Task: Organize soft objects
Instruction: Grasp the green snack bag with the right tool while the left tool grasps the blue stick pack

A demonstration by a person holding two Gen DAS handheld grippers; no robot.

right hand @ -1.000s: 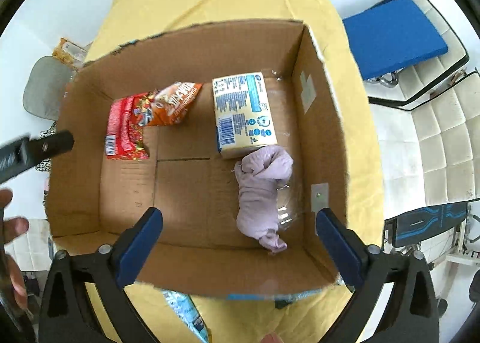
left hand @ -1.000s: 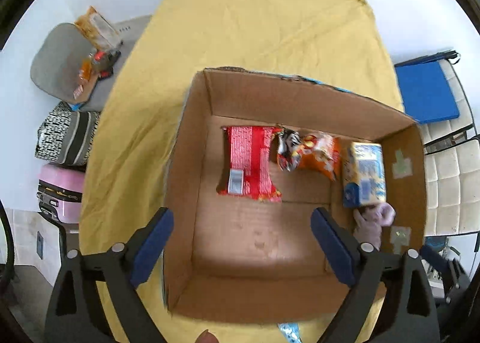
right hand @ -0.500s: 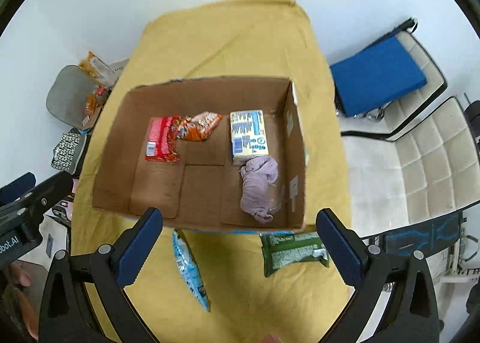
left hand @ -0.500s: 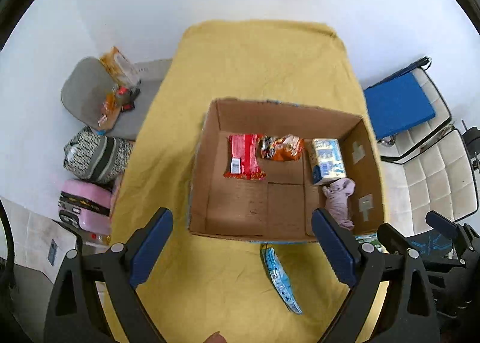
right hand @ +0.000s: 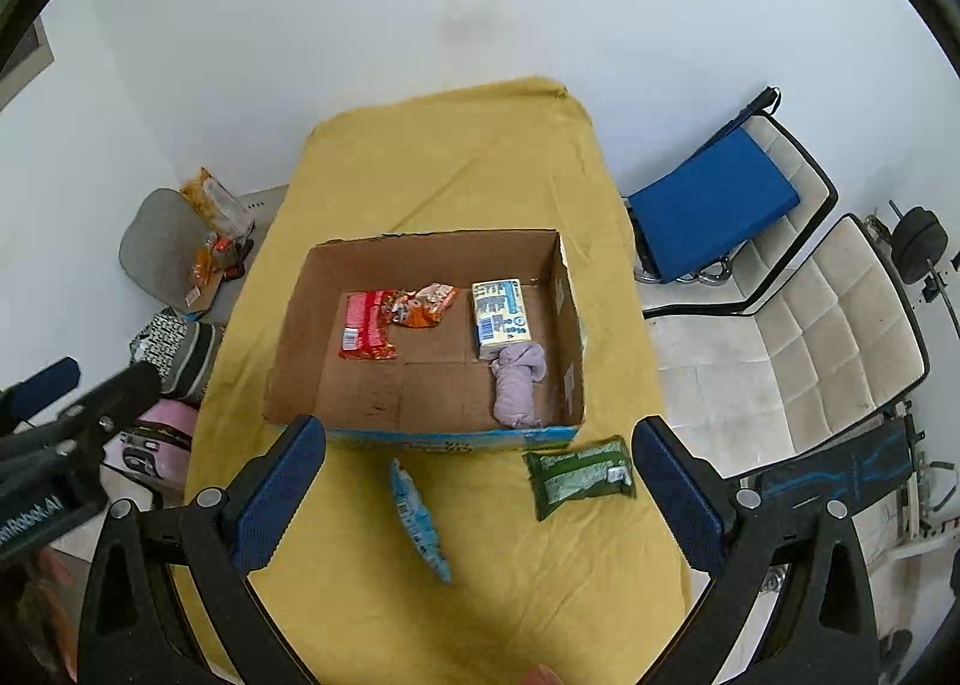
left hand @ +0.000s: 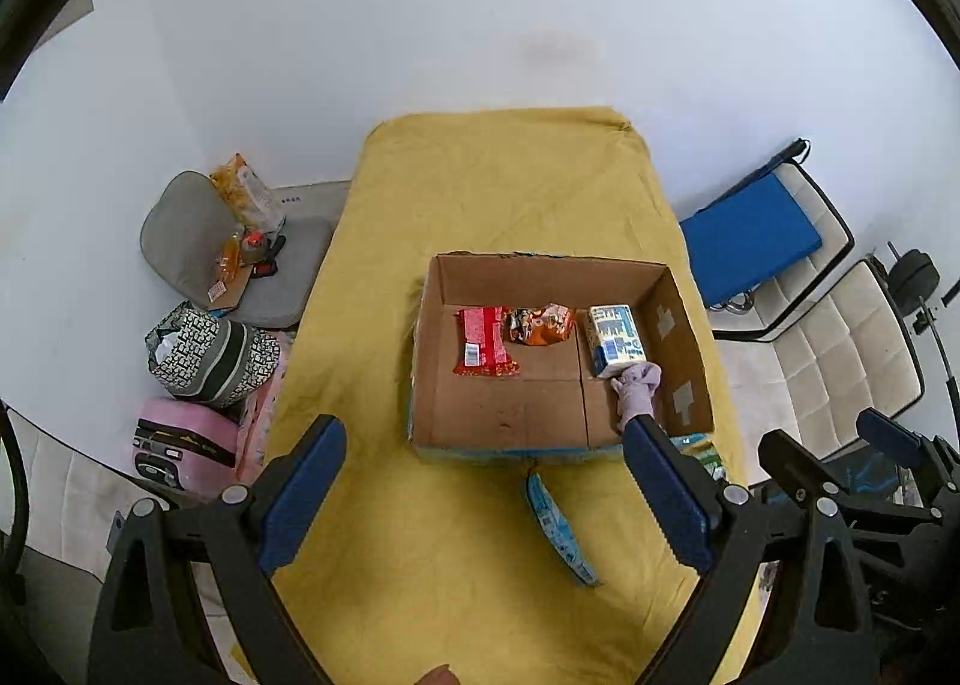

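An open cardboard box [right hand: 420,439] stands on a yellow-covered table [right hand: 456,163]. Inside lie a red packet [right hand: 365,332], an orange snack bag [right hand: 423,306], a blue-and-cream tissue pack [right hand: 501,318] and a lilac cloth [right hand: 517,384]. In front of the box lie a light-blue packet [right hand: 417,517] and a green packet [right hand: 579,475]. My right gripper [right hand: 480,493] is open and empty, high above the table's near end. My left gripper [left hand: 486,499] is open and empty, also high; the box [left hand: 510,448] and blue packet [left hand: 558,529] show below it.
A grey seat with snack bags [left hand: 240,241], a patterned bag [left hand: 210,355] and a pink case [left hand: 180,439] stand left of the table. A blue-cushioned chair [right hand: 714,199] and a white chair [right hand: 828,337] stand to the right. A white wall is behind.
Both grippers have risen and pulled back from inside the box to high above the table. The blue and green packets in front of the box have come into view.
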